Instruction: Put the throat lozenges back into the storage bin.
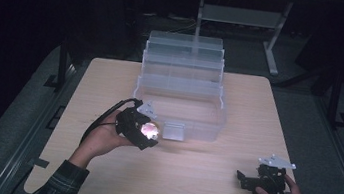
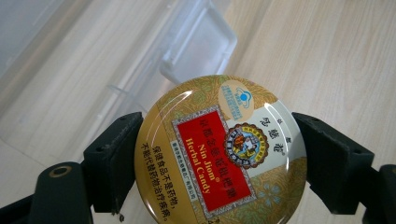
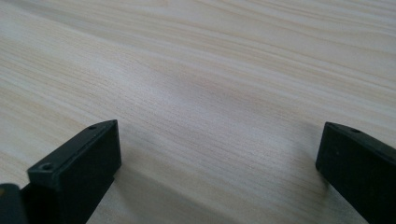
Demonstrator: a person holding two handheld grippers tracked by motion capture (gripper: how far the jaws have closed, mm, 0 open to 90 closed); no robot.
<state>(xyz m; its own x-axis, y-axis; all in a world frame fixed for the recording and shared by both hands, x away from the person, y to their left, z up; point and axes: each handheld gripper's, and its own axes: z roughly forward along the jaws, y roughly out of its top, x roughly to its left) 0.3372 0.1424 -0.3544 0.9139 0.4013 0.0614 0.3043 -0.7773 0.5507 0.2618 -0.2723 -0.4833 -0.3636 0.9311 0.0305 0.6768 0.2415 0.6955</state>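
Left hand-held gripper [image 2: 219, 154] clamps round candy tin [image 2: 219, 149] just before clear storage box [image 1: 180, 95]. Right hand-held gripper [image 3: 219, 154] wide open, empty, low over worktop [image 3: 210, 70].

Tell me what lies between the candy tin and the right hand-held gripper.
Bare wooden table in the high view, between candy tin and right hand-held gripper.
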